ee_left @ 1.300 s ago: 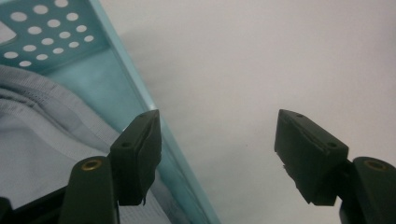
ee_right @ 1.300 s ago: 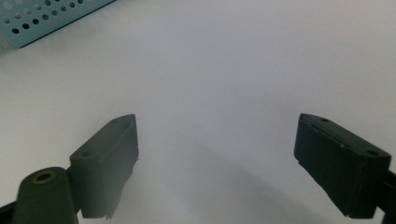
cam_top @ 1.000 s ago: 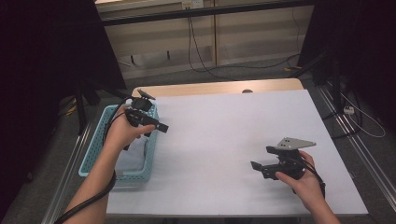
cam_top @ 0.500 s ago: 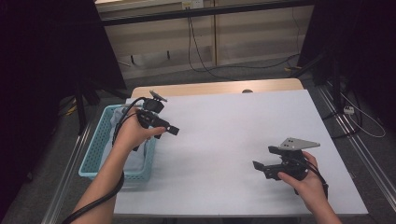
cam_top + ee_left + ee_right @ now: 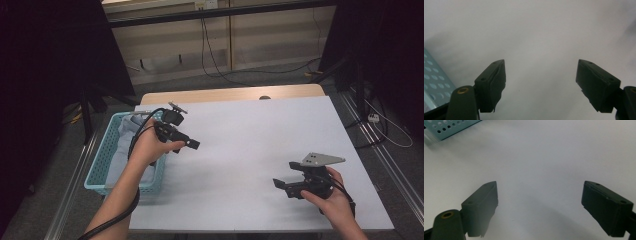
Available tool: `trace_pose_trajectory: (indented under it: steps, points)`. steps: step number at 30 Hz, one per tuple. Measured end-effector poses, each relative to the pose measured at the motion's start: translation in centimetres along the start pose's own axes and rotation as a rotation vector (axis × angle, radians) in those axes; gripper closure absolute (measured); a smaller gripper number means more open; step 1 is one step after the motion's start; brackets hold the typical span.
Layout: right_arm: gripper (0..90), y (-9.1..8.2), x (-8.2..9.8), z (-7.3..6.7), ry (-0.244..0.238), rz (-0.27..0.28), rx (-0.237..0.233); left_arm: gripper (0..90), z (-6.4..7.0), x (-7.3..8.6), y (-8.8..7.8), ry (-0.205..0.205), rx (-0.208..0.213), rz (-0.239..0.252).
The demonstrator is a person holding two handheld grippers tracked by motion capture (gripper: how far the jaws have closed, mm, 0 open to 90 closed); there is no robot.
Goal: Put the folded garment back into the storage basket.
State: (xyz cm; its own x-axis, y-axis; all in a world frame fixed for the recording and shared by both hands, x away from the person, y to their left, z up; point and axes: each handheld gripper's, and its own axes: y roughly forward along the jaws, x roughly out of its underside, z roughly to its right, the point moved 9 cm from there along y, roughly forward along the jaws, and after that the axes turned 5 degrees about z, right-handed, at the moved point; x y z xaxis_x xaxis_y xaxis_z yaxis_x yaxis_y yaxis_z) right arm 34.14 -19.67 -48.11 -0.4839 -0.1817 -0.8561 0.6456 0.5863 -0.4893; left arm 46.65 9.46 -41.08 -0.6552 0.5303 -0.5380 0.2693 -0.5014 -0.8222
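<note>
Left gripper [image 5: 192,144] has swung from over pale-blue perforated plastic basket [image 5: 100,160] onto white tabletop [image 5: 240,135]; fingers just widened, nothing between; grey cloth [image 5: 131,131] lies in basket, drop seemingly done; right gripper [image 5: 278,184] fingers spread, empty.

no readable text, no labels, no brand marks, no numbers on anything in view

The high view is mounted above the near edge of the table [image 5: 240,145], facing forward and down, and takes in the whole top with the basket [image 5: 102,165] at left of frame. The left gripper view looks along its jaws, close above the white top, with the basket's wall at lower left. The right gripper view sits equally close; the basket [image 5: 451,127] occupies its upper left.
</note>
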Motion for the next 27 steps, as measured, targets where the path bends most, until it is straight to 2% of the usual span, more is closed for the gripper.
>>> trace_pose_trajectory:
  steps: [2, 7, 13, 17, 24, 26, 27]
  points:
    - [14.0, 0.0, 0.0, 0.0, -0.002, -0.001, -0.005, 23.6, 0.2, 0.1, 0.2, 0.012, -0.008, -0.002]
    - [13.9, -0.4, 0.2, 0.0, -0.002, -0.002, -0.007, 22.9, 0.9, 0.3, 0.8, 0.015, 0.013, 0.002]
    - [13.9, -0.5, 0.3, 0.2, 0.0, 0.0, -0.007, 22.1, 1.6, 0.3, 1.5, 0.026, 0.009, 0.007]
    - [13.9, -0.8, 0.2, 0.4, 0.001, 0.008, -0.002, 21.1, 2.2, 0.3, 1.9, 0.039, 0.01, 0.024]
    - [13.9, -0.9, 0.4, 0.4, 0.005, 0.006, 0.0, 19.5, 3.3, 1.0, 2.9, 0.06, 0.034, 0.02]
    - [13.9, -0.8, 0.4, 0.3, -0.001, 0.007, -0.003, 18.8, 3.8, 1.4, 3.3, 0.069, 0.052, 0.016]
    - [13.9, -0.8, 0.4, 0.3, 0.001, 0.007, -0.004, 18.7, 3.9, 1.6, 3.4, 0.075, 0.047, 0.013]
